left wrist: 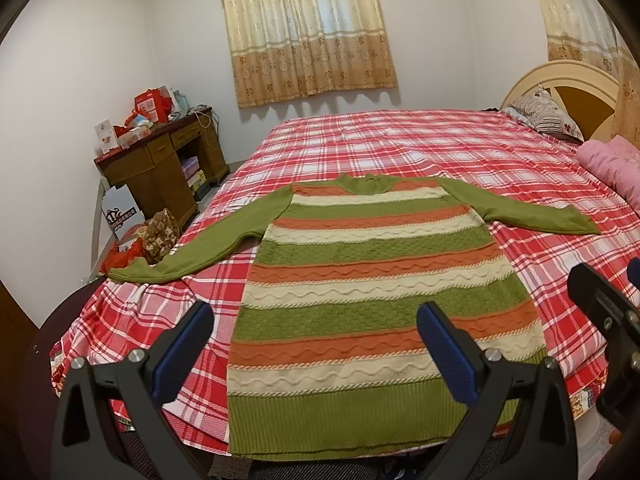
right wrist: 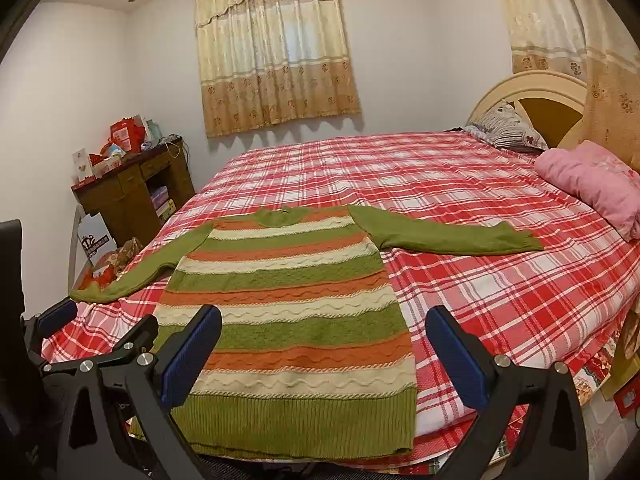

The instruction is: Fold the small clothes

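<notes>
A large bed [left wrist: 400,152] under a red-and-white plaid sheet fills the room, with a cream arched headboard [right wrist: 532,88], a striped pillow [right wrist: 508,128] and a pink folded quilt [right wrist: 592,180] at its far right end. Beige patterned curtains [left wrist: 308,32] glow with daylight against white walls. In the left corner a dark wooden desk [left wrist: 164,164] is piled with red boxes [left wrist: 150,106].

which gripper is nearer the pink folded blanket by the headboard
Right. The right gripper hangs open over the striped knit sweater's hem, on the side of the pink folded blanket. The left gripper, also open, sits further from it, beyond the right one.
</notes>
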Action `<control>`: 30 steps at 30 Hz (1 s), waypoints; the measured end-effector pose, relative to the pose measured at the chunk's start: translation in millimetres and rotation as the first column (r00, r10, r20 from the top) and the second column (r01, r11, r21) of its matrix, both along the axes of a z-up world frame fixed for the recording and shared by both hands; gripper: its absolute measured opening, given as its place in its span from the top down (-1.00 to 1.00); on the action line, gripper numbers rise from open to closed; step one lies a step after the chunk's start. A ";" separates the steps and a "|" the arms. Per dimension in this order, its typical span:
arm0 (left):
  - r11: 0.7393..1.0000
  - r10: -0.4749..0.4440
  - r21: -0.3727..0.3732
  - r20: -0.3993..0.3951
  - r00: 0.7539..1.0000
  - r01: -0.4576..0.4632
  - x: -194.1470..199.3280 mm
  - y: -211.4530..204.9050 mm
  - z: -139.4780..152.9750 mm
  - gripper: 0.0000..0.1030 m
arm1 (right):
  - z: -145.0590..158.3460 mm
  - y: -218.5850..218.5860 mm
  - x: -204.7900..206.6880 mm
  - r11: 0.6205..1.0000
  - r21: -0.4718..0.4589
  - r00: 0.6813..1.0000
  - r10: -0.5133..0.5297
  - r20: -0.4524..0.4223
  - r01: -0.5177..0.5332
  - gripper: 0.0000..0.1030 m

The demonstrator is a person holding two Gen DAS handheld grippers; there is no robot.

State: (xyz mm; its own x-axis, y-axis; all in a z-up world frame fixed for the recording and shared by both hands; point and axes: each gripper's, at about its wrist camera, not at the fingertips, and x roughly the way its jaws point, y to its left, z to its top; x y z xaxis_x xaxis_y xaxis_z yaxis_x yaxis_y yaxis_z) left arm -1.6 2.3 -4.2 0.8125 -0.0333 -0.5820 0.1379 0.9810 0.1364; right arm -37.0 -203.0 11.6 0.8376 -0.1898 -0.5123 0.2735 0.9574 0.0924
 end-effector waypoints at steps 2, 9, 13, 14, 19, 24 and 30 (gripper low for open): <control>1.000 0.000 0.000 -0.002 1.000 0.000 -0.3 -0.1 -0.5 -1.00 | -0.4 -1.2 -0.5 1.000 0.003 1.000 0.001 -0.001 -0.001 -0.98; 1.000 -0.001 0.000 -0.006 1.000 0.001 -0.1 0.3 0.0 -1.00 | 2.4 -2.5 0.9 1.000 0.004 1.000 0.001 -0.002 -0.001 -0.98; 1.000 -0.004 -0.001 -0.009 1.000 0.004 -0.2 -0.2 -0.2 -1.00 | -1.3 -0.2 -0.6 1.000 0.004 1.000 0.001 -0.002 -0.001 -0.98; 1.000 -0.004 0.000 -0.009 1.000 0.004 -0.2 -0.3 -0.3 -1.00 | 3.7 -2.6 1.1 1.000 0.005 1.000 0.001 -0.003 -0.001 -0.98; 1.000 -0.006 -0.001 -0.009 1.000 0.006 -2.5 -0.1 -0.5 -1.00 | 2.1 -1.5 0.5 1.000 0.006 1.000 0.001 -0.004 -0.001 -0.98; 1.000 -0.006 0.000 -0.013 1.000 0.006 -1.4 -2.7 -2.1 -1.00 | -0.4 1.0 -0.6 1.000 0.005 1.000 0.003 -0.006 -0.003 -0.98; 1.000 -0.007 0.001 -0.015 1.000 0.007 -6.2 -5.7 -3.6 -1.00 | -0.4 2.0 -0.4 1.000 0.008 1.000 0.003 -0.008 -0.003 -0.98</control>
